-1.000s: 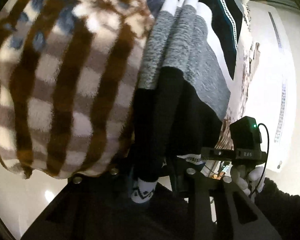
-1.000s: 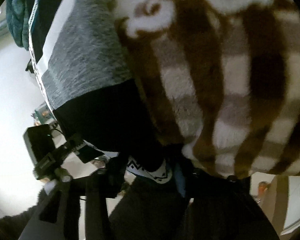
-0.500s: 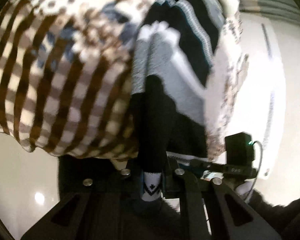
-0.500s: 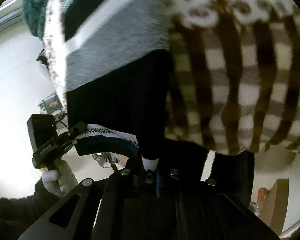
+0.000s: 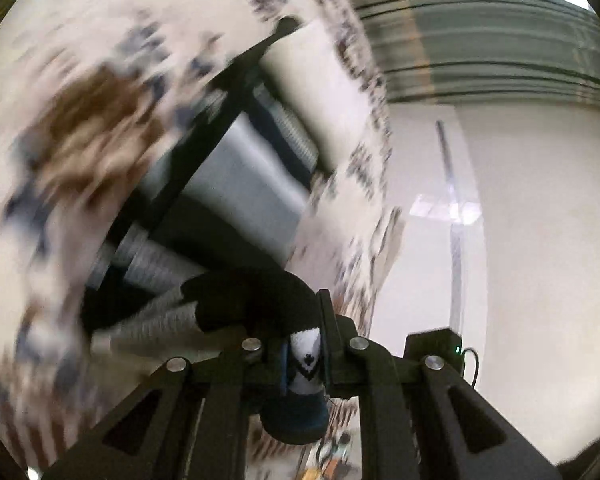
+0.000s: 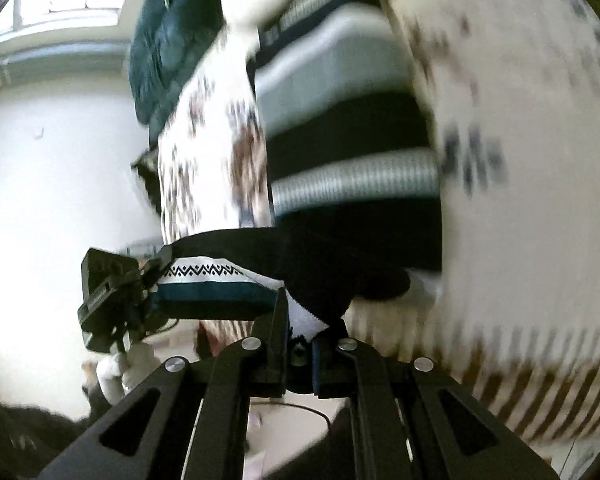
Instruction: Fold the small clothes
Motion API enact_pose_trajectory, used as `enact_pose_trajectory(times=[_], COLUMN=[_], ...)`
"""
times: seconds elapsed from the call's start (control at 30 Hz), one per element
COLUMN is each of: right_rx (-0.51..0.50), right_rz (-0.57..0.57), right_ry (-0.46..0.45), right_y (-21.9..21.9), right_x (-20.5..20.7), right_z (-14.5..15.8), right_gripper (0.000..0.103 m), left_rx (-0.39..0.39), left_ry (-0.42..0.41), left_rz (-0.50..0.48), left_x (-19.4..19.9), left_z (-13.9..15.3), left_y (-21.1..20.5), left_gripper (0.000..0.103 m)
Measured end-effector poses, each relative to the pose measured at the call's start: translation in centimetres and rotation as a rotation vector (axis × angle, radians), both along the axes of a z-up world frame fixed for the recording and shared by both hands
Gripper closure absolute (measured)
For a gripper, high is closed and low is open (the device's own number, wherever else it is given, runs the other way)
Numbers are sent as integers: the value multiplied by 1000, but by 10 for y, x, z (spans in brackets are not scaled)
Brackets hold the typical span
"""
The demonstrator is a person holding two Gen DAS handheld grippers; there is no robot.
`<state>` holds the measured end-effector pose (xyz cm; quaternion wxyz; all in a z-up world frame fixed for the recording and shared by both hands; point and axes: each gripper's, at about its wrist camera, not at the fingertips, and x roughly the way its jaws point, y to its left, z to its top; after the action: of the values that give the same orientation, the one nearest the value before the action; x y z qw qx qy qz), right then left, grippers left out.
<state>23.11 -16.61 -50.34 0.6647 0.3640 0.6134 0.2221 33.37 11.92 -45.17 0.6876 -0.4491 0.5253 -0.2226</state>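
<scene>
A black, grey and white knit sock (image 5: 236, 300) hangs between both grippers. My left gripper (image 5: 305, 356) is shut on its white patterned cuff edge. My right gripper (image 6: 300, 332) is shut on the other end of the cuff (image 6: 304, 320). In the right wrist view the cuff band (image 6: 204, 280) with a zigzag pattern stretches left to the left gripper (image 6: 112, 292). A folded striped garment (image 6: 340, 132) lies beyond the sock, blurred.
A fluffy brown, white and blue blanket (image 5: 80, 140) fills the left of the left wrist view and the right of the right wrist view (image 6: 520, 200), motion-blurred. A dark teal cloth (image 6: 168, 48) lies at top left. A white wall (image 5: 520, 220) is behind.
Both grippers have swung upward with the sock. The view now tilts toward wall and ceiling, the blanket is blurred, and the cuff is stretched between the grippers.
</scene>
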Motion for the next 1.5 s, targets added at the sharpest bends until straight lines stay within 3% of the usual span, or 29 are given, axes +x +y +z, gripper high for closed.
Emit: enact_pose_trajectory(times=[0.17,0.27,0.33,0.43,0.47,0.57,0.6,0.8,0.93,1.0,1.1,1.23,1.37,1.5], right_rx=[-18,-58,-65,-62,-55,-71,-69,-191,-251,-266,-242,-181,-111,-63], right_rz=[-119,-165,-211,-270,-275,-293,-292,-231,-163,-123,-70,-12,39,76], right_ry=[-53,-70,-49,-14,-6,-32,-40,1,60,85,108,125,140,154], right_y=[-24,-25,-29,-34,-35,-42,-44,-59,-62,-65,-66,-64,-56,-46], right_x=[105,169,210,257,266,276,272,232,208,193,191,210,251,291], right_z=[1,-5,-15,-31,-35,-31,-31,-36,-51,-58,-68,-85,-116,-146], right_gripper=[95,95,95,91,84,46,42,35,31,19,8,7,7,7], left_rx=[6,30,59,75,83,85,93,164,204,199,139,8,-38,-96], left_ry=[-49,-23,2,14,12,8,6,-10,4,39,108,172,177,178], left_rz=[7,0,-12,-10,-18,-36,-35,1,-13,-14,10,78,107,225], left_x=[116,169,198,222,223,218,215,187,135,109,59,4,-4,10], left_z=[-13,-28,-43,-55,-56,-58,-58,-46,-39,-45,-60,-97,-130,-155], left_y=[-14,-14,-15,-11,-10,-5,-3,26,39,41,40,20,-20,-46], left_gripper=[94,93,83,57,45,40,38,37,37,34,28,26,26,26])
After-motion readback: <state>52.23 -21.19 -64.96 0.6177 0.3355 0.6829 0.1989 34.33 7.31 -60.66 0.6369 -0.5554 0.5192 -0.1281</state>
